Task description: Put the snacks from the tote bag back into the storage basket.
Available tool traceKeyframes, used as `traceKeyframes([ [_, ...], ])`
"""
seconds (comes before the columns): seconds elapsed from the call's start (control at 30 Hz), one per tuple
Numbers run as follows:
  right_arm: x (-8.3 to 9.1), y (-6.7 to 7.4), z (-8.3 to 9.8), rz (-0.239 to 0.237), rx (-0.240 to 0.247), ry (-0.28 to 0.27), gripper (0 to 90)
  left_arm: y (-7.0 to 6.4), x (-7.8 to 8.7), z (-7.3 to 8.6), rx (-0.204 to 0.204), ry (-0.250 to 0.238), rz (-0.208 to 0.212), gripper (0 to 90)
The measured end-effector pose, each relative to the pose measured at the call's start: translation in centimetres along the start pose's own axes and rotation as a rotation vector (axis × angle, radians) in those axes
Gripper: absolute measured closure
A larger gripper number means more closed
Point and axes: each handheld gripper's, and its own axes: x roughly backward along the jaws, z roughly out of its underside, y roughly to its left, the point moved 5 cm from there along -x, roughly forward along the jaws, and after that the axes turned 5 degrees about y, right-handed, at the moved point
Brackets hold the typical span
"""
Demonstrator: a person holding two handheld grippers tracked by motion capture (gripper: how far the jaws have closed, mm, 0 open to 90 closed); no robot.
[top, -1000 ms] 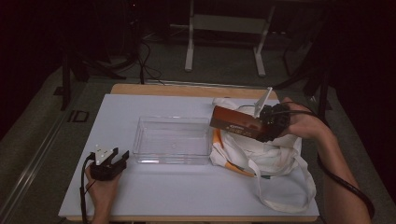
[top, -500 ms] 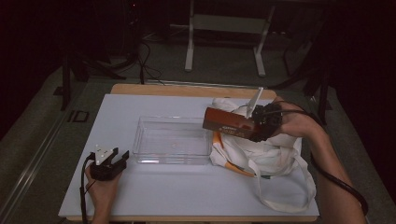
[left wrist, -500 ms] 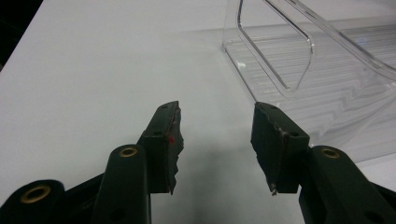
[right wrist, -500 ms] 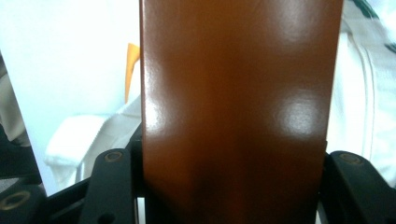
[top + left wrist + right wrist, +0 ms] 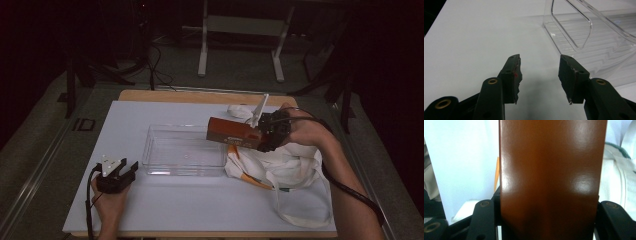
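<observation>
A brown box [image 5: 234, 133] hangs level above the table, its far end over the right edge of a clear plastic bin [image 5: 183, 150]. My right gripper [image 5: 264, 136] is shut on the box's near end, above a white cloth bag [image 5: 280, 167]. In the right gripper view the brown box [image 5: 551, 177] stands between the jaws, with the white bag [image 5: 621, 175] at the right. My left gripper [image 5: 125, 175] rests on the white table near the bin's front left corner. Its jaws stand open [image 5: 540, 77] with nothing between them, and the clear bin [image 5: 594, 40] lies just ahead to the right.
The white tabletop [image 5: 110, 130] has a wooden strip [image 5: 200, 96] along its far edge. The bag's long straps [image 5: 305, 215] loop toward the front right corner. An orange item [image 5: 250, 180] pokes from the bag. A table frame [image 5: 240, 30] stands on the dark floor behind.
My right gripper has carried the brown box leftward, from above the bag toward the bin. The left gripper has stayed put.
</observation>
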Motion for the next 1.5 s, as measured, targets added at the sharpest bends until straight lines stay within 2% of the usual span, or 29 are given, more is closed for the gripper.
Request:
traceKeyframes([
  [0.37,-0.1,0.4,-1.7,-0.003,0.017,-0.006,43.1,0.0,0.0,0.0,0.001,0.0,0.001,52.9],
  [0.57,-0.3,0.7,-2.2,-0.003,0.031,0.004,43.2,0.0,0.0,0.0,0.001,-0.001,0.001,52.9],
  [0.87,-0.5,1.0,-3.2,-0.009,0.043,-0.019,43.2,0.0,0.0,0.0,0.001,-0.001,0.001,52.9],
  [1.5,-1.4,1.4,-5.0,-0.023,0.064,-0.017,43.2,0.0,0.0,0.0,0.002,-0.001,0.003,52.9],
])
